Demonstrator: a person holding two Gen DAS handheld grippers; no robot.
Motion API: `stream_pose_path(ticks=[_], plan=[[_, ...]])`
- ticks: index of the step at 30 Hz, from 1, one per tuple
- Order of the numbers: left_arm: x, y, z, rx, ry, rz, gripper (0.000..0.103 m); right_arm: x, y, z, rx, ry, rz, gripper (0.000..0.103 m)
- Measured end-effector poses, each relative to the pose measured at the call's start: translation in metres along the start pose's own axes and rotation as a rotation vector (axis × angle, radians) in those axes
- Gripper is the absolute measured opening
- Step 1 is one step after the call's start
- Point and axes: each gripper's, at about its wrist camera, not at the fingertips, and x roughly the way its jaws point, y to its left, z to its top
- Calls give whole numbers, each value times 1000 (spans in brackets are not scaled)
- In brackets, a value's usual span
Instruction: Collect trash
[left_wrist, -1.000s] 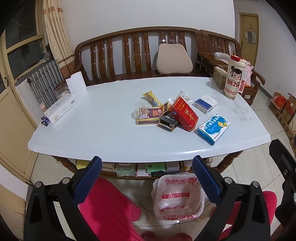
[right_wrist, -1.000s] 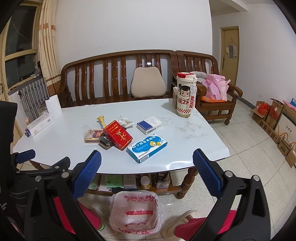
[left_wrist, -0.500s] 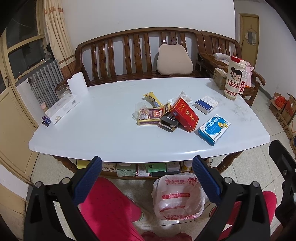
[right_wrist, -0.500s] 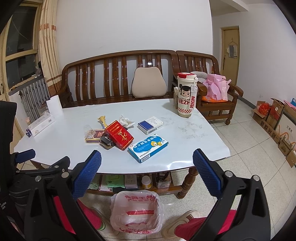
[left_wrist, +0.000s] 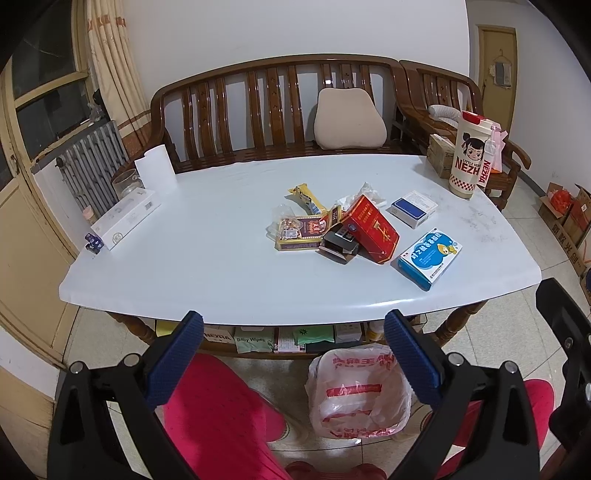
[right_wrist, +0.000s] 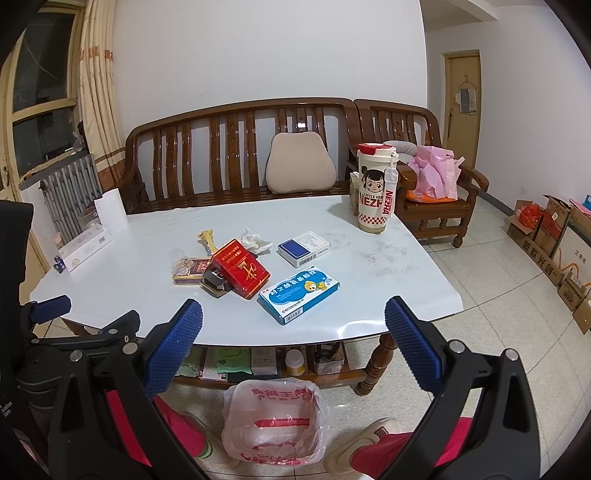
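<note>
A heap of trash lies mid-table: a red carton (left_wrist: 370, 229) (right_wrist: 242, 267), a black box (left_wrist: 338, 243), a brown snack packet (left_wrist: 300, 232), a yellow wrapper (left_wrist: 306, 195) and crumpled tissue (right_wrist: 254, 240). To its right lie a light-blue medicine box (left_wrist: 430, 257) (right_wrist: 298, 294) and a dark-blue and white box (left_wrist: 413, 207) (right_wrist: 303, 248). A white plastic bag (left_wrist: 360, 391) (right_wrist: 275, 424) stands open on the floor before the table. My left gripper (left_wrist: 293, 345) and right gripper (right_wrist: 293, 338) hover open and empty near the table's front edge, above the bag.
The white table (left_wrist: 207, 266) carries a tall cartoon cup (left_wrist: 469, 155), a paper roll (left_wrist: 155, 173) and a long white box (left_wrist: 125, 218). A wooden bench (left_wrist: 273, 107) with a cushion stands behind. Red-trousered legs (left_wrist: 218, 413) sit below. Cardboard boxes (right_wrist: 554, 251) line the right wall.
Both views have shifted very slightly; the table contents sit a touch lower in frame. The objects and both open grippers are otherwise unchanged.
</note>
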Motion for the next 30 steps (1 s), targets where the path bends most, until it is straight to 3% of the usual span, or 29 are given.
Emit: stream_pose_path(ticks=[18,26,30], plan=[[2,6,3,-7,7,-4,96,8,-5,2,-8,8,20,97],[8,7,11,12,27,7,96,17,-12,13,-42,10,74,97],[21,5,21,67,89,-55,96,27,-21,29,-67,11,132,97]])
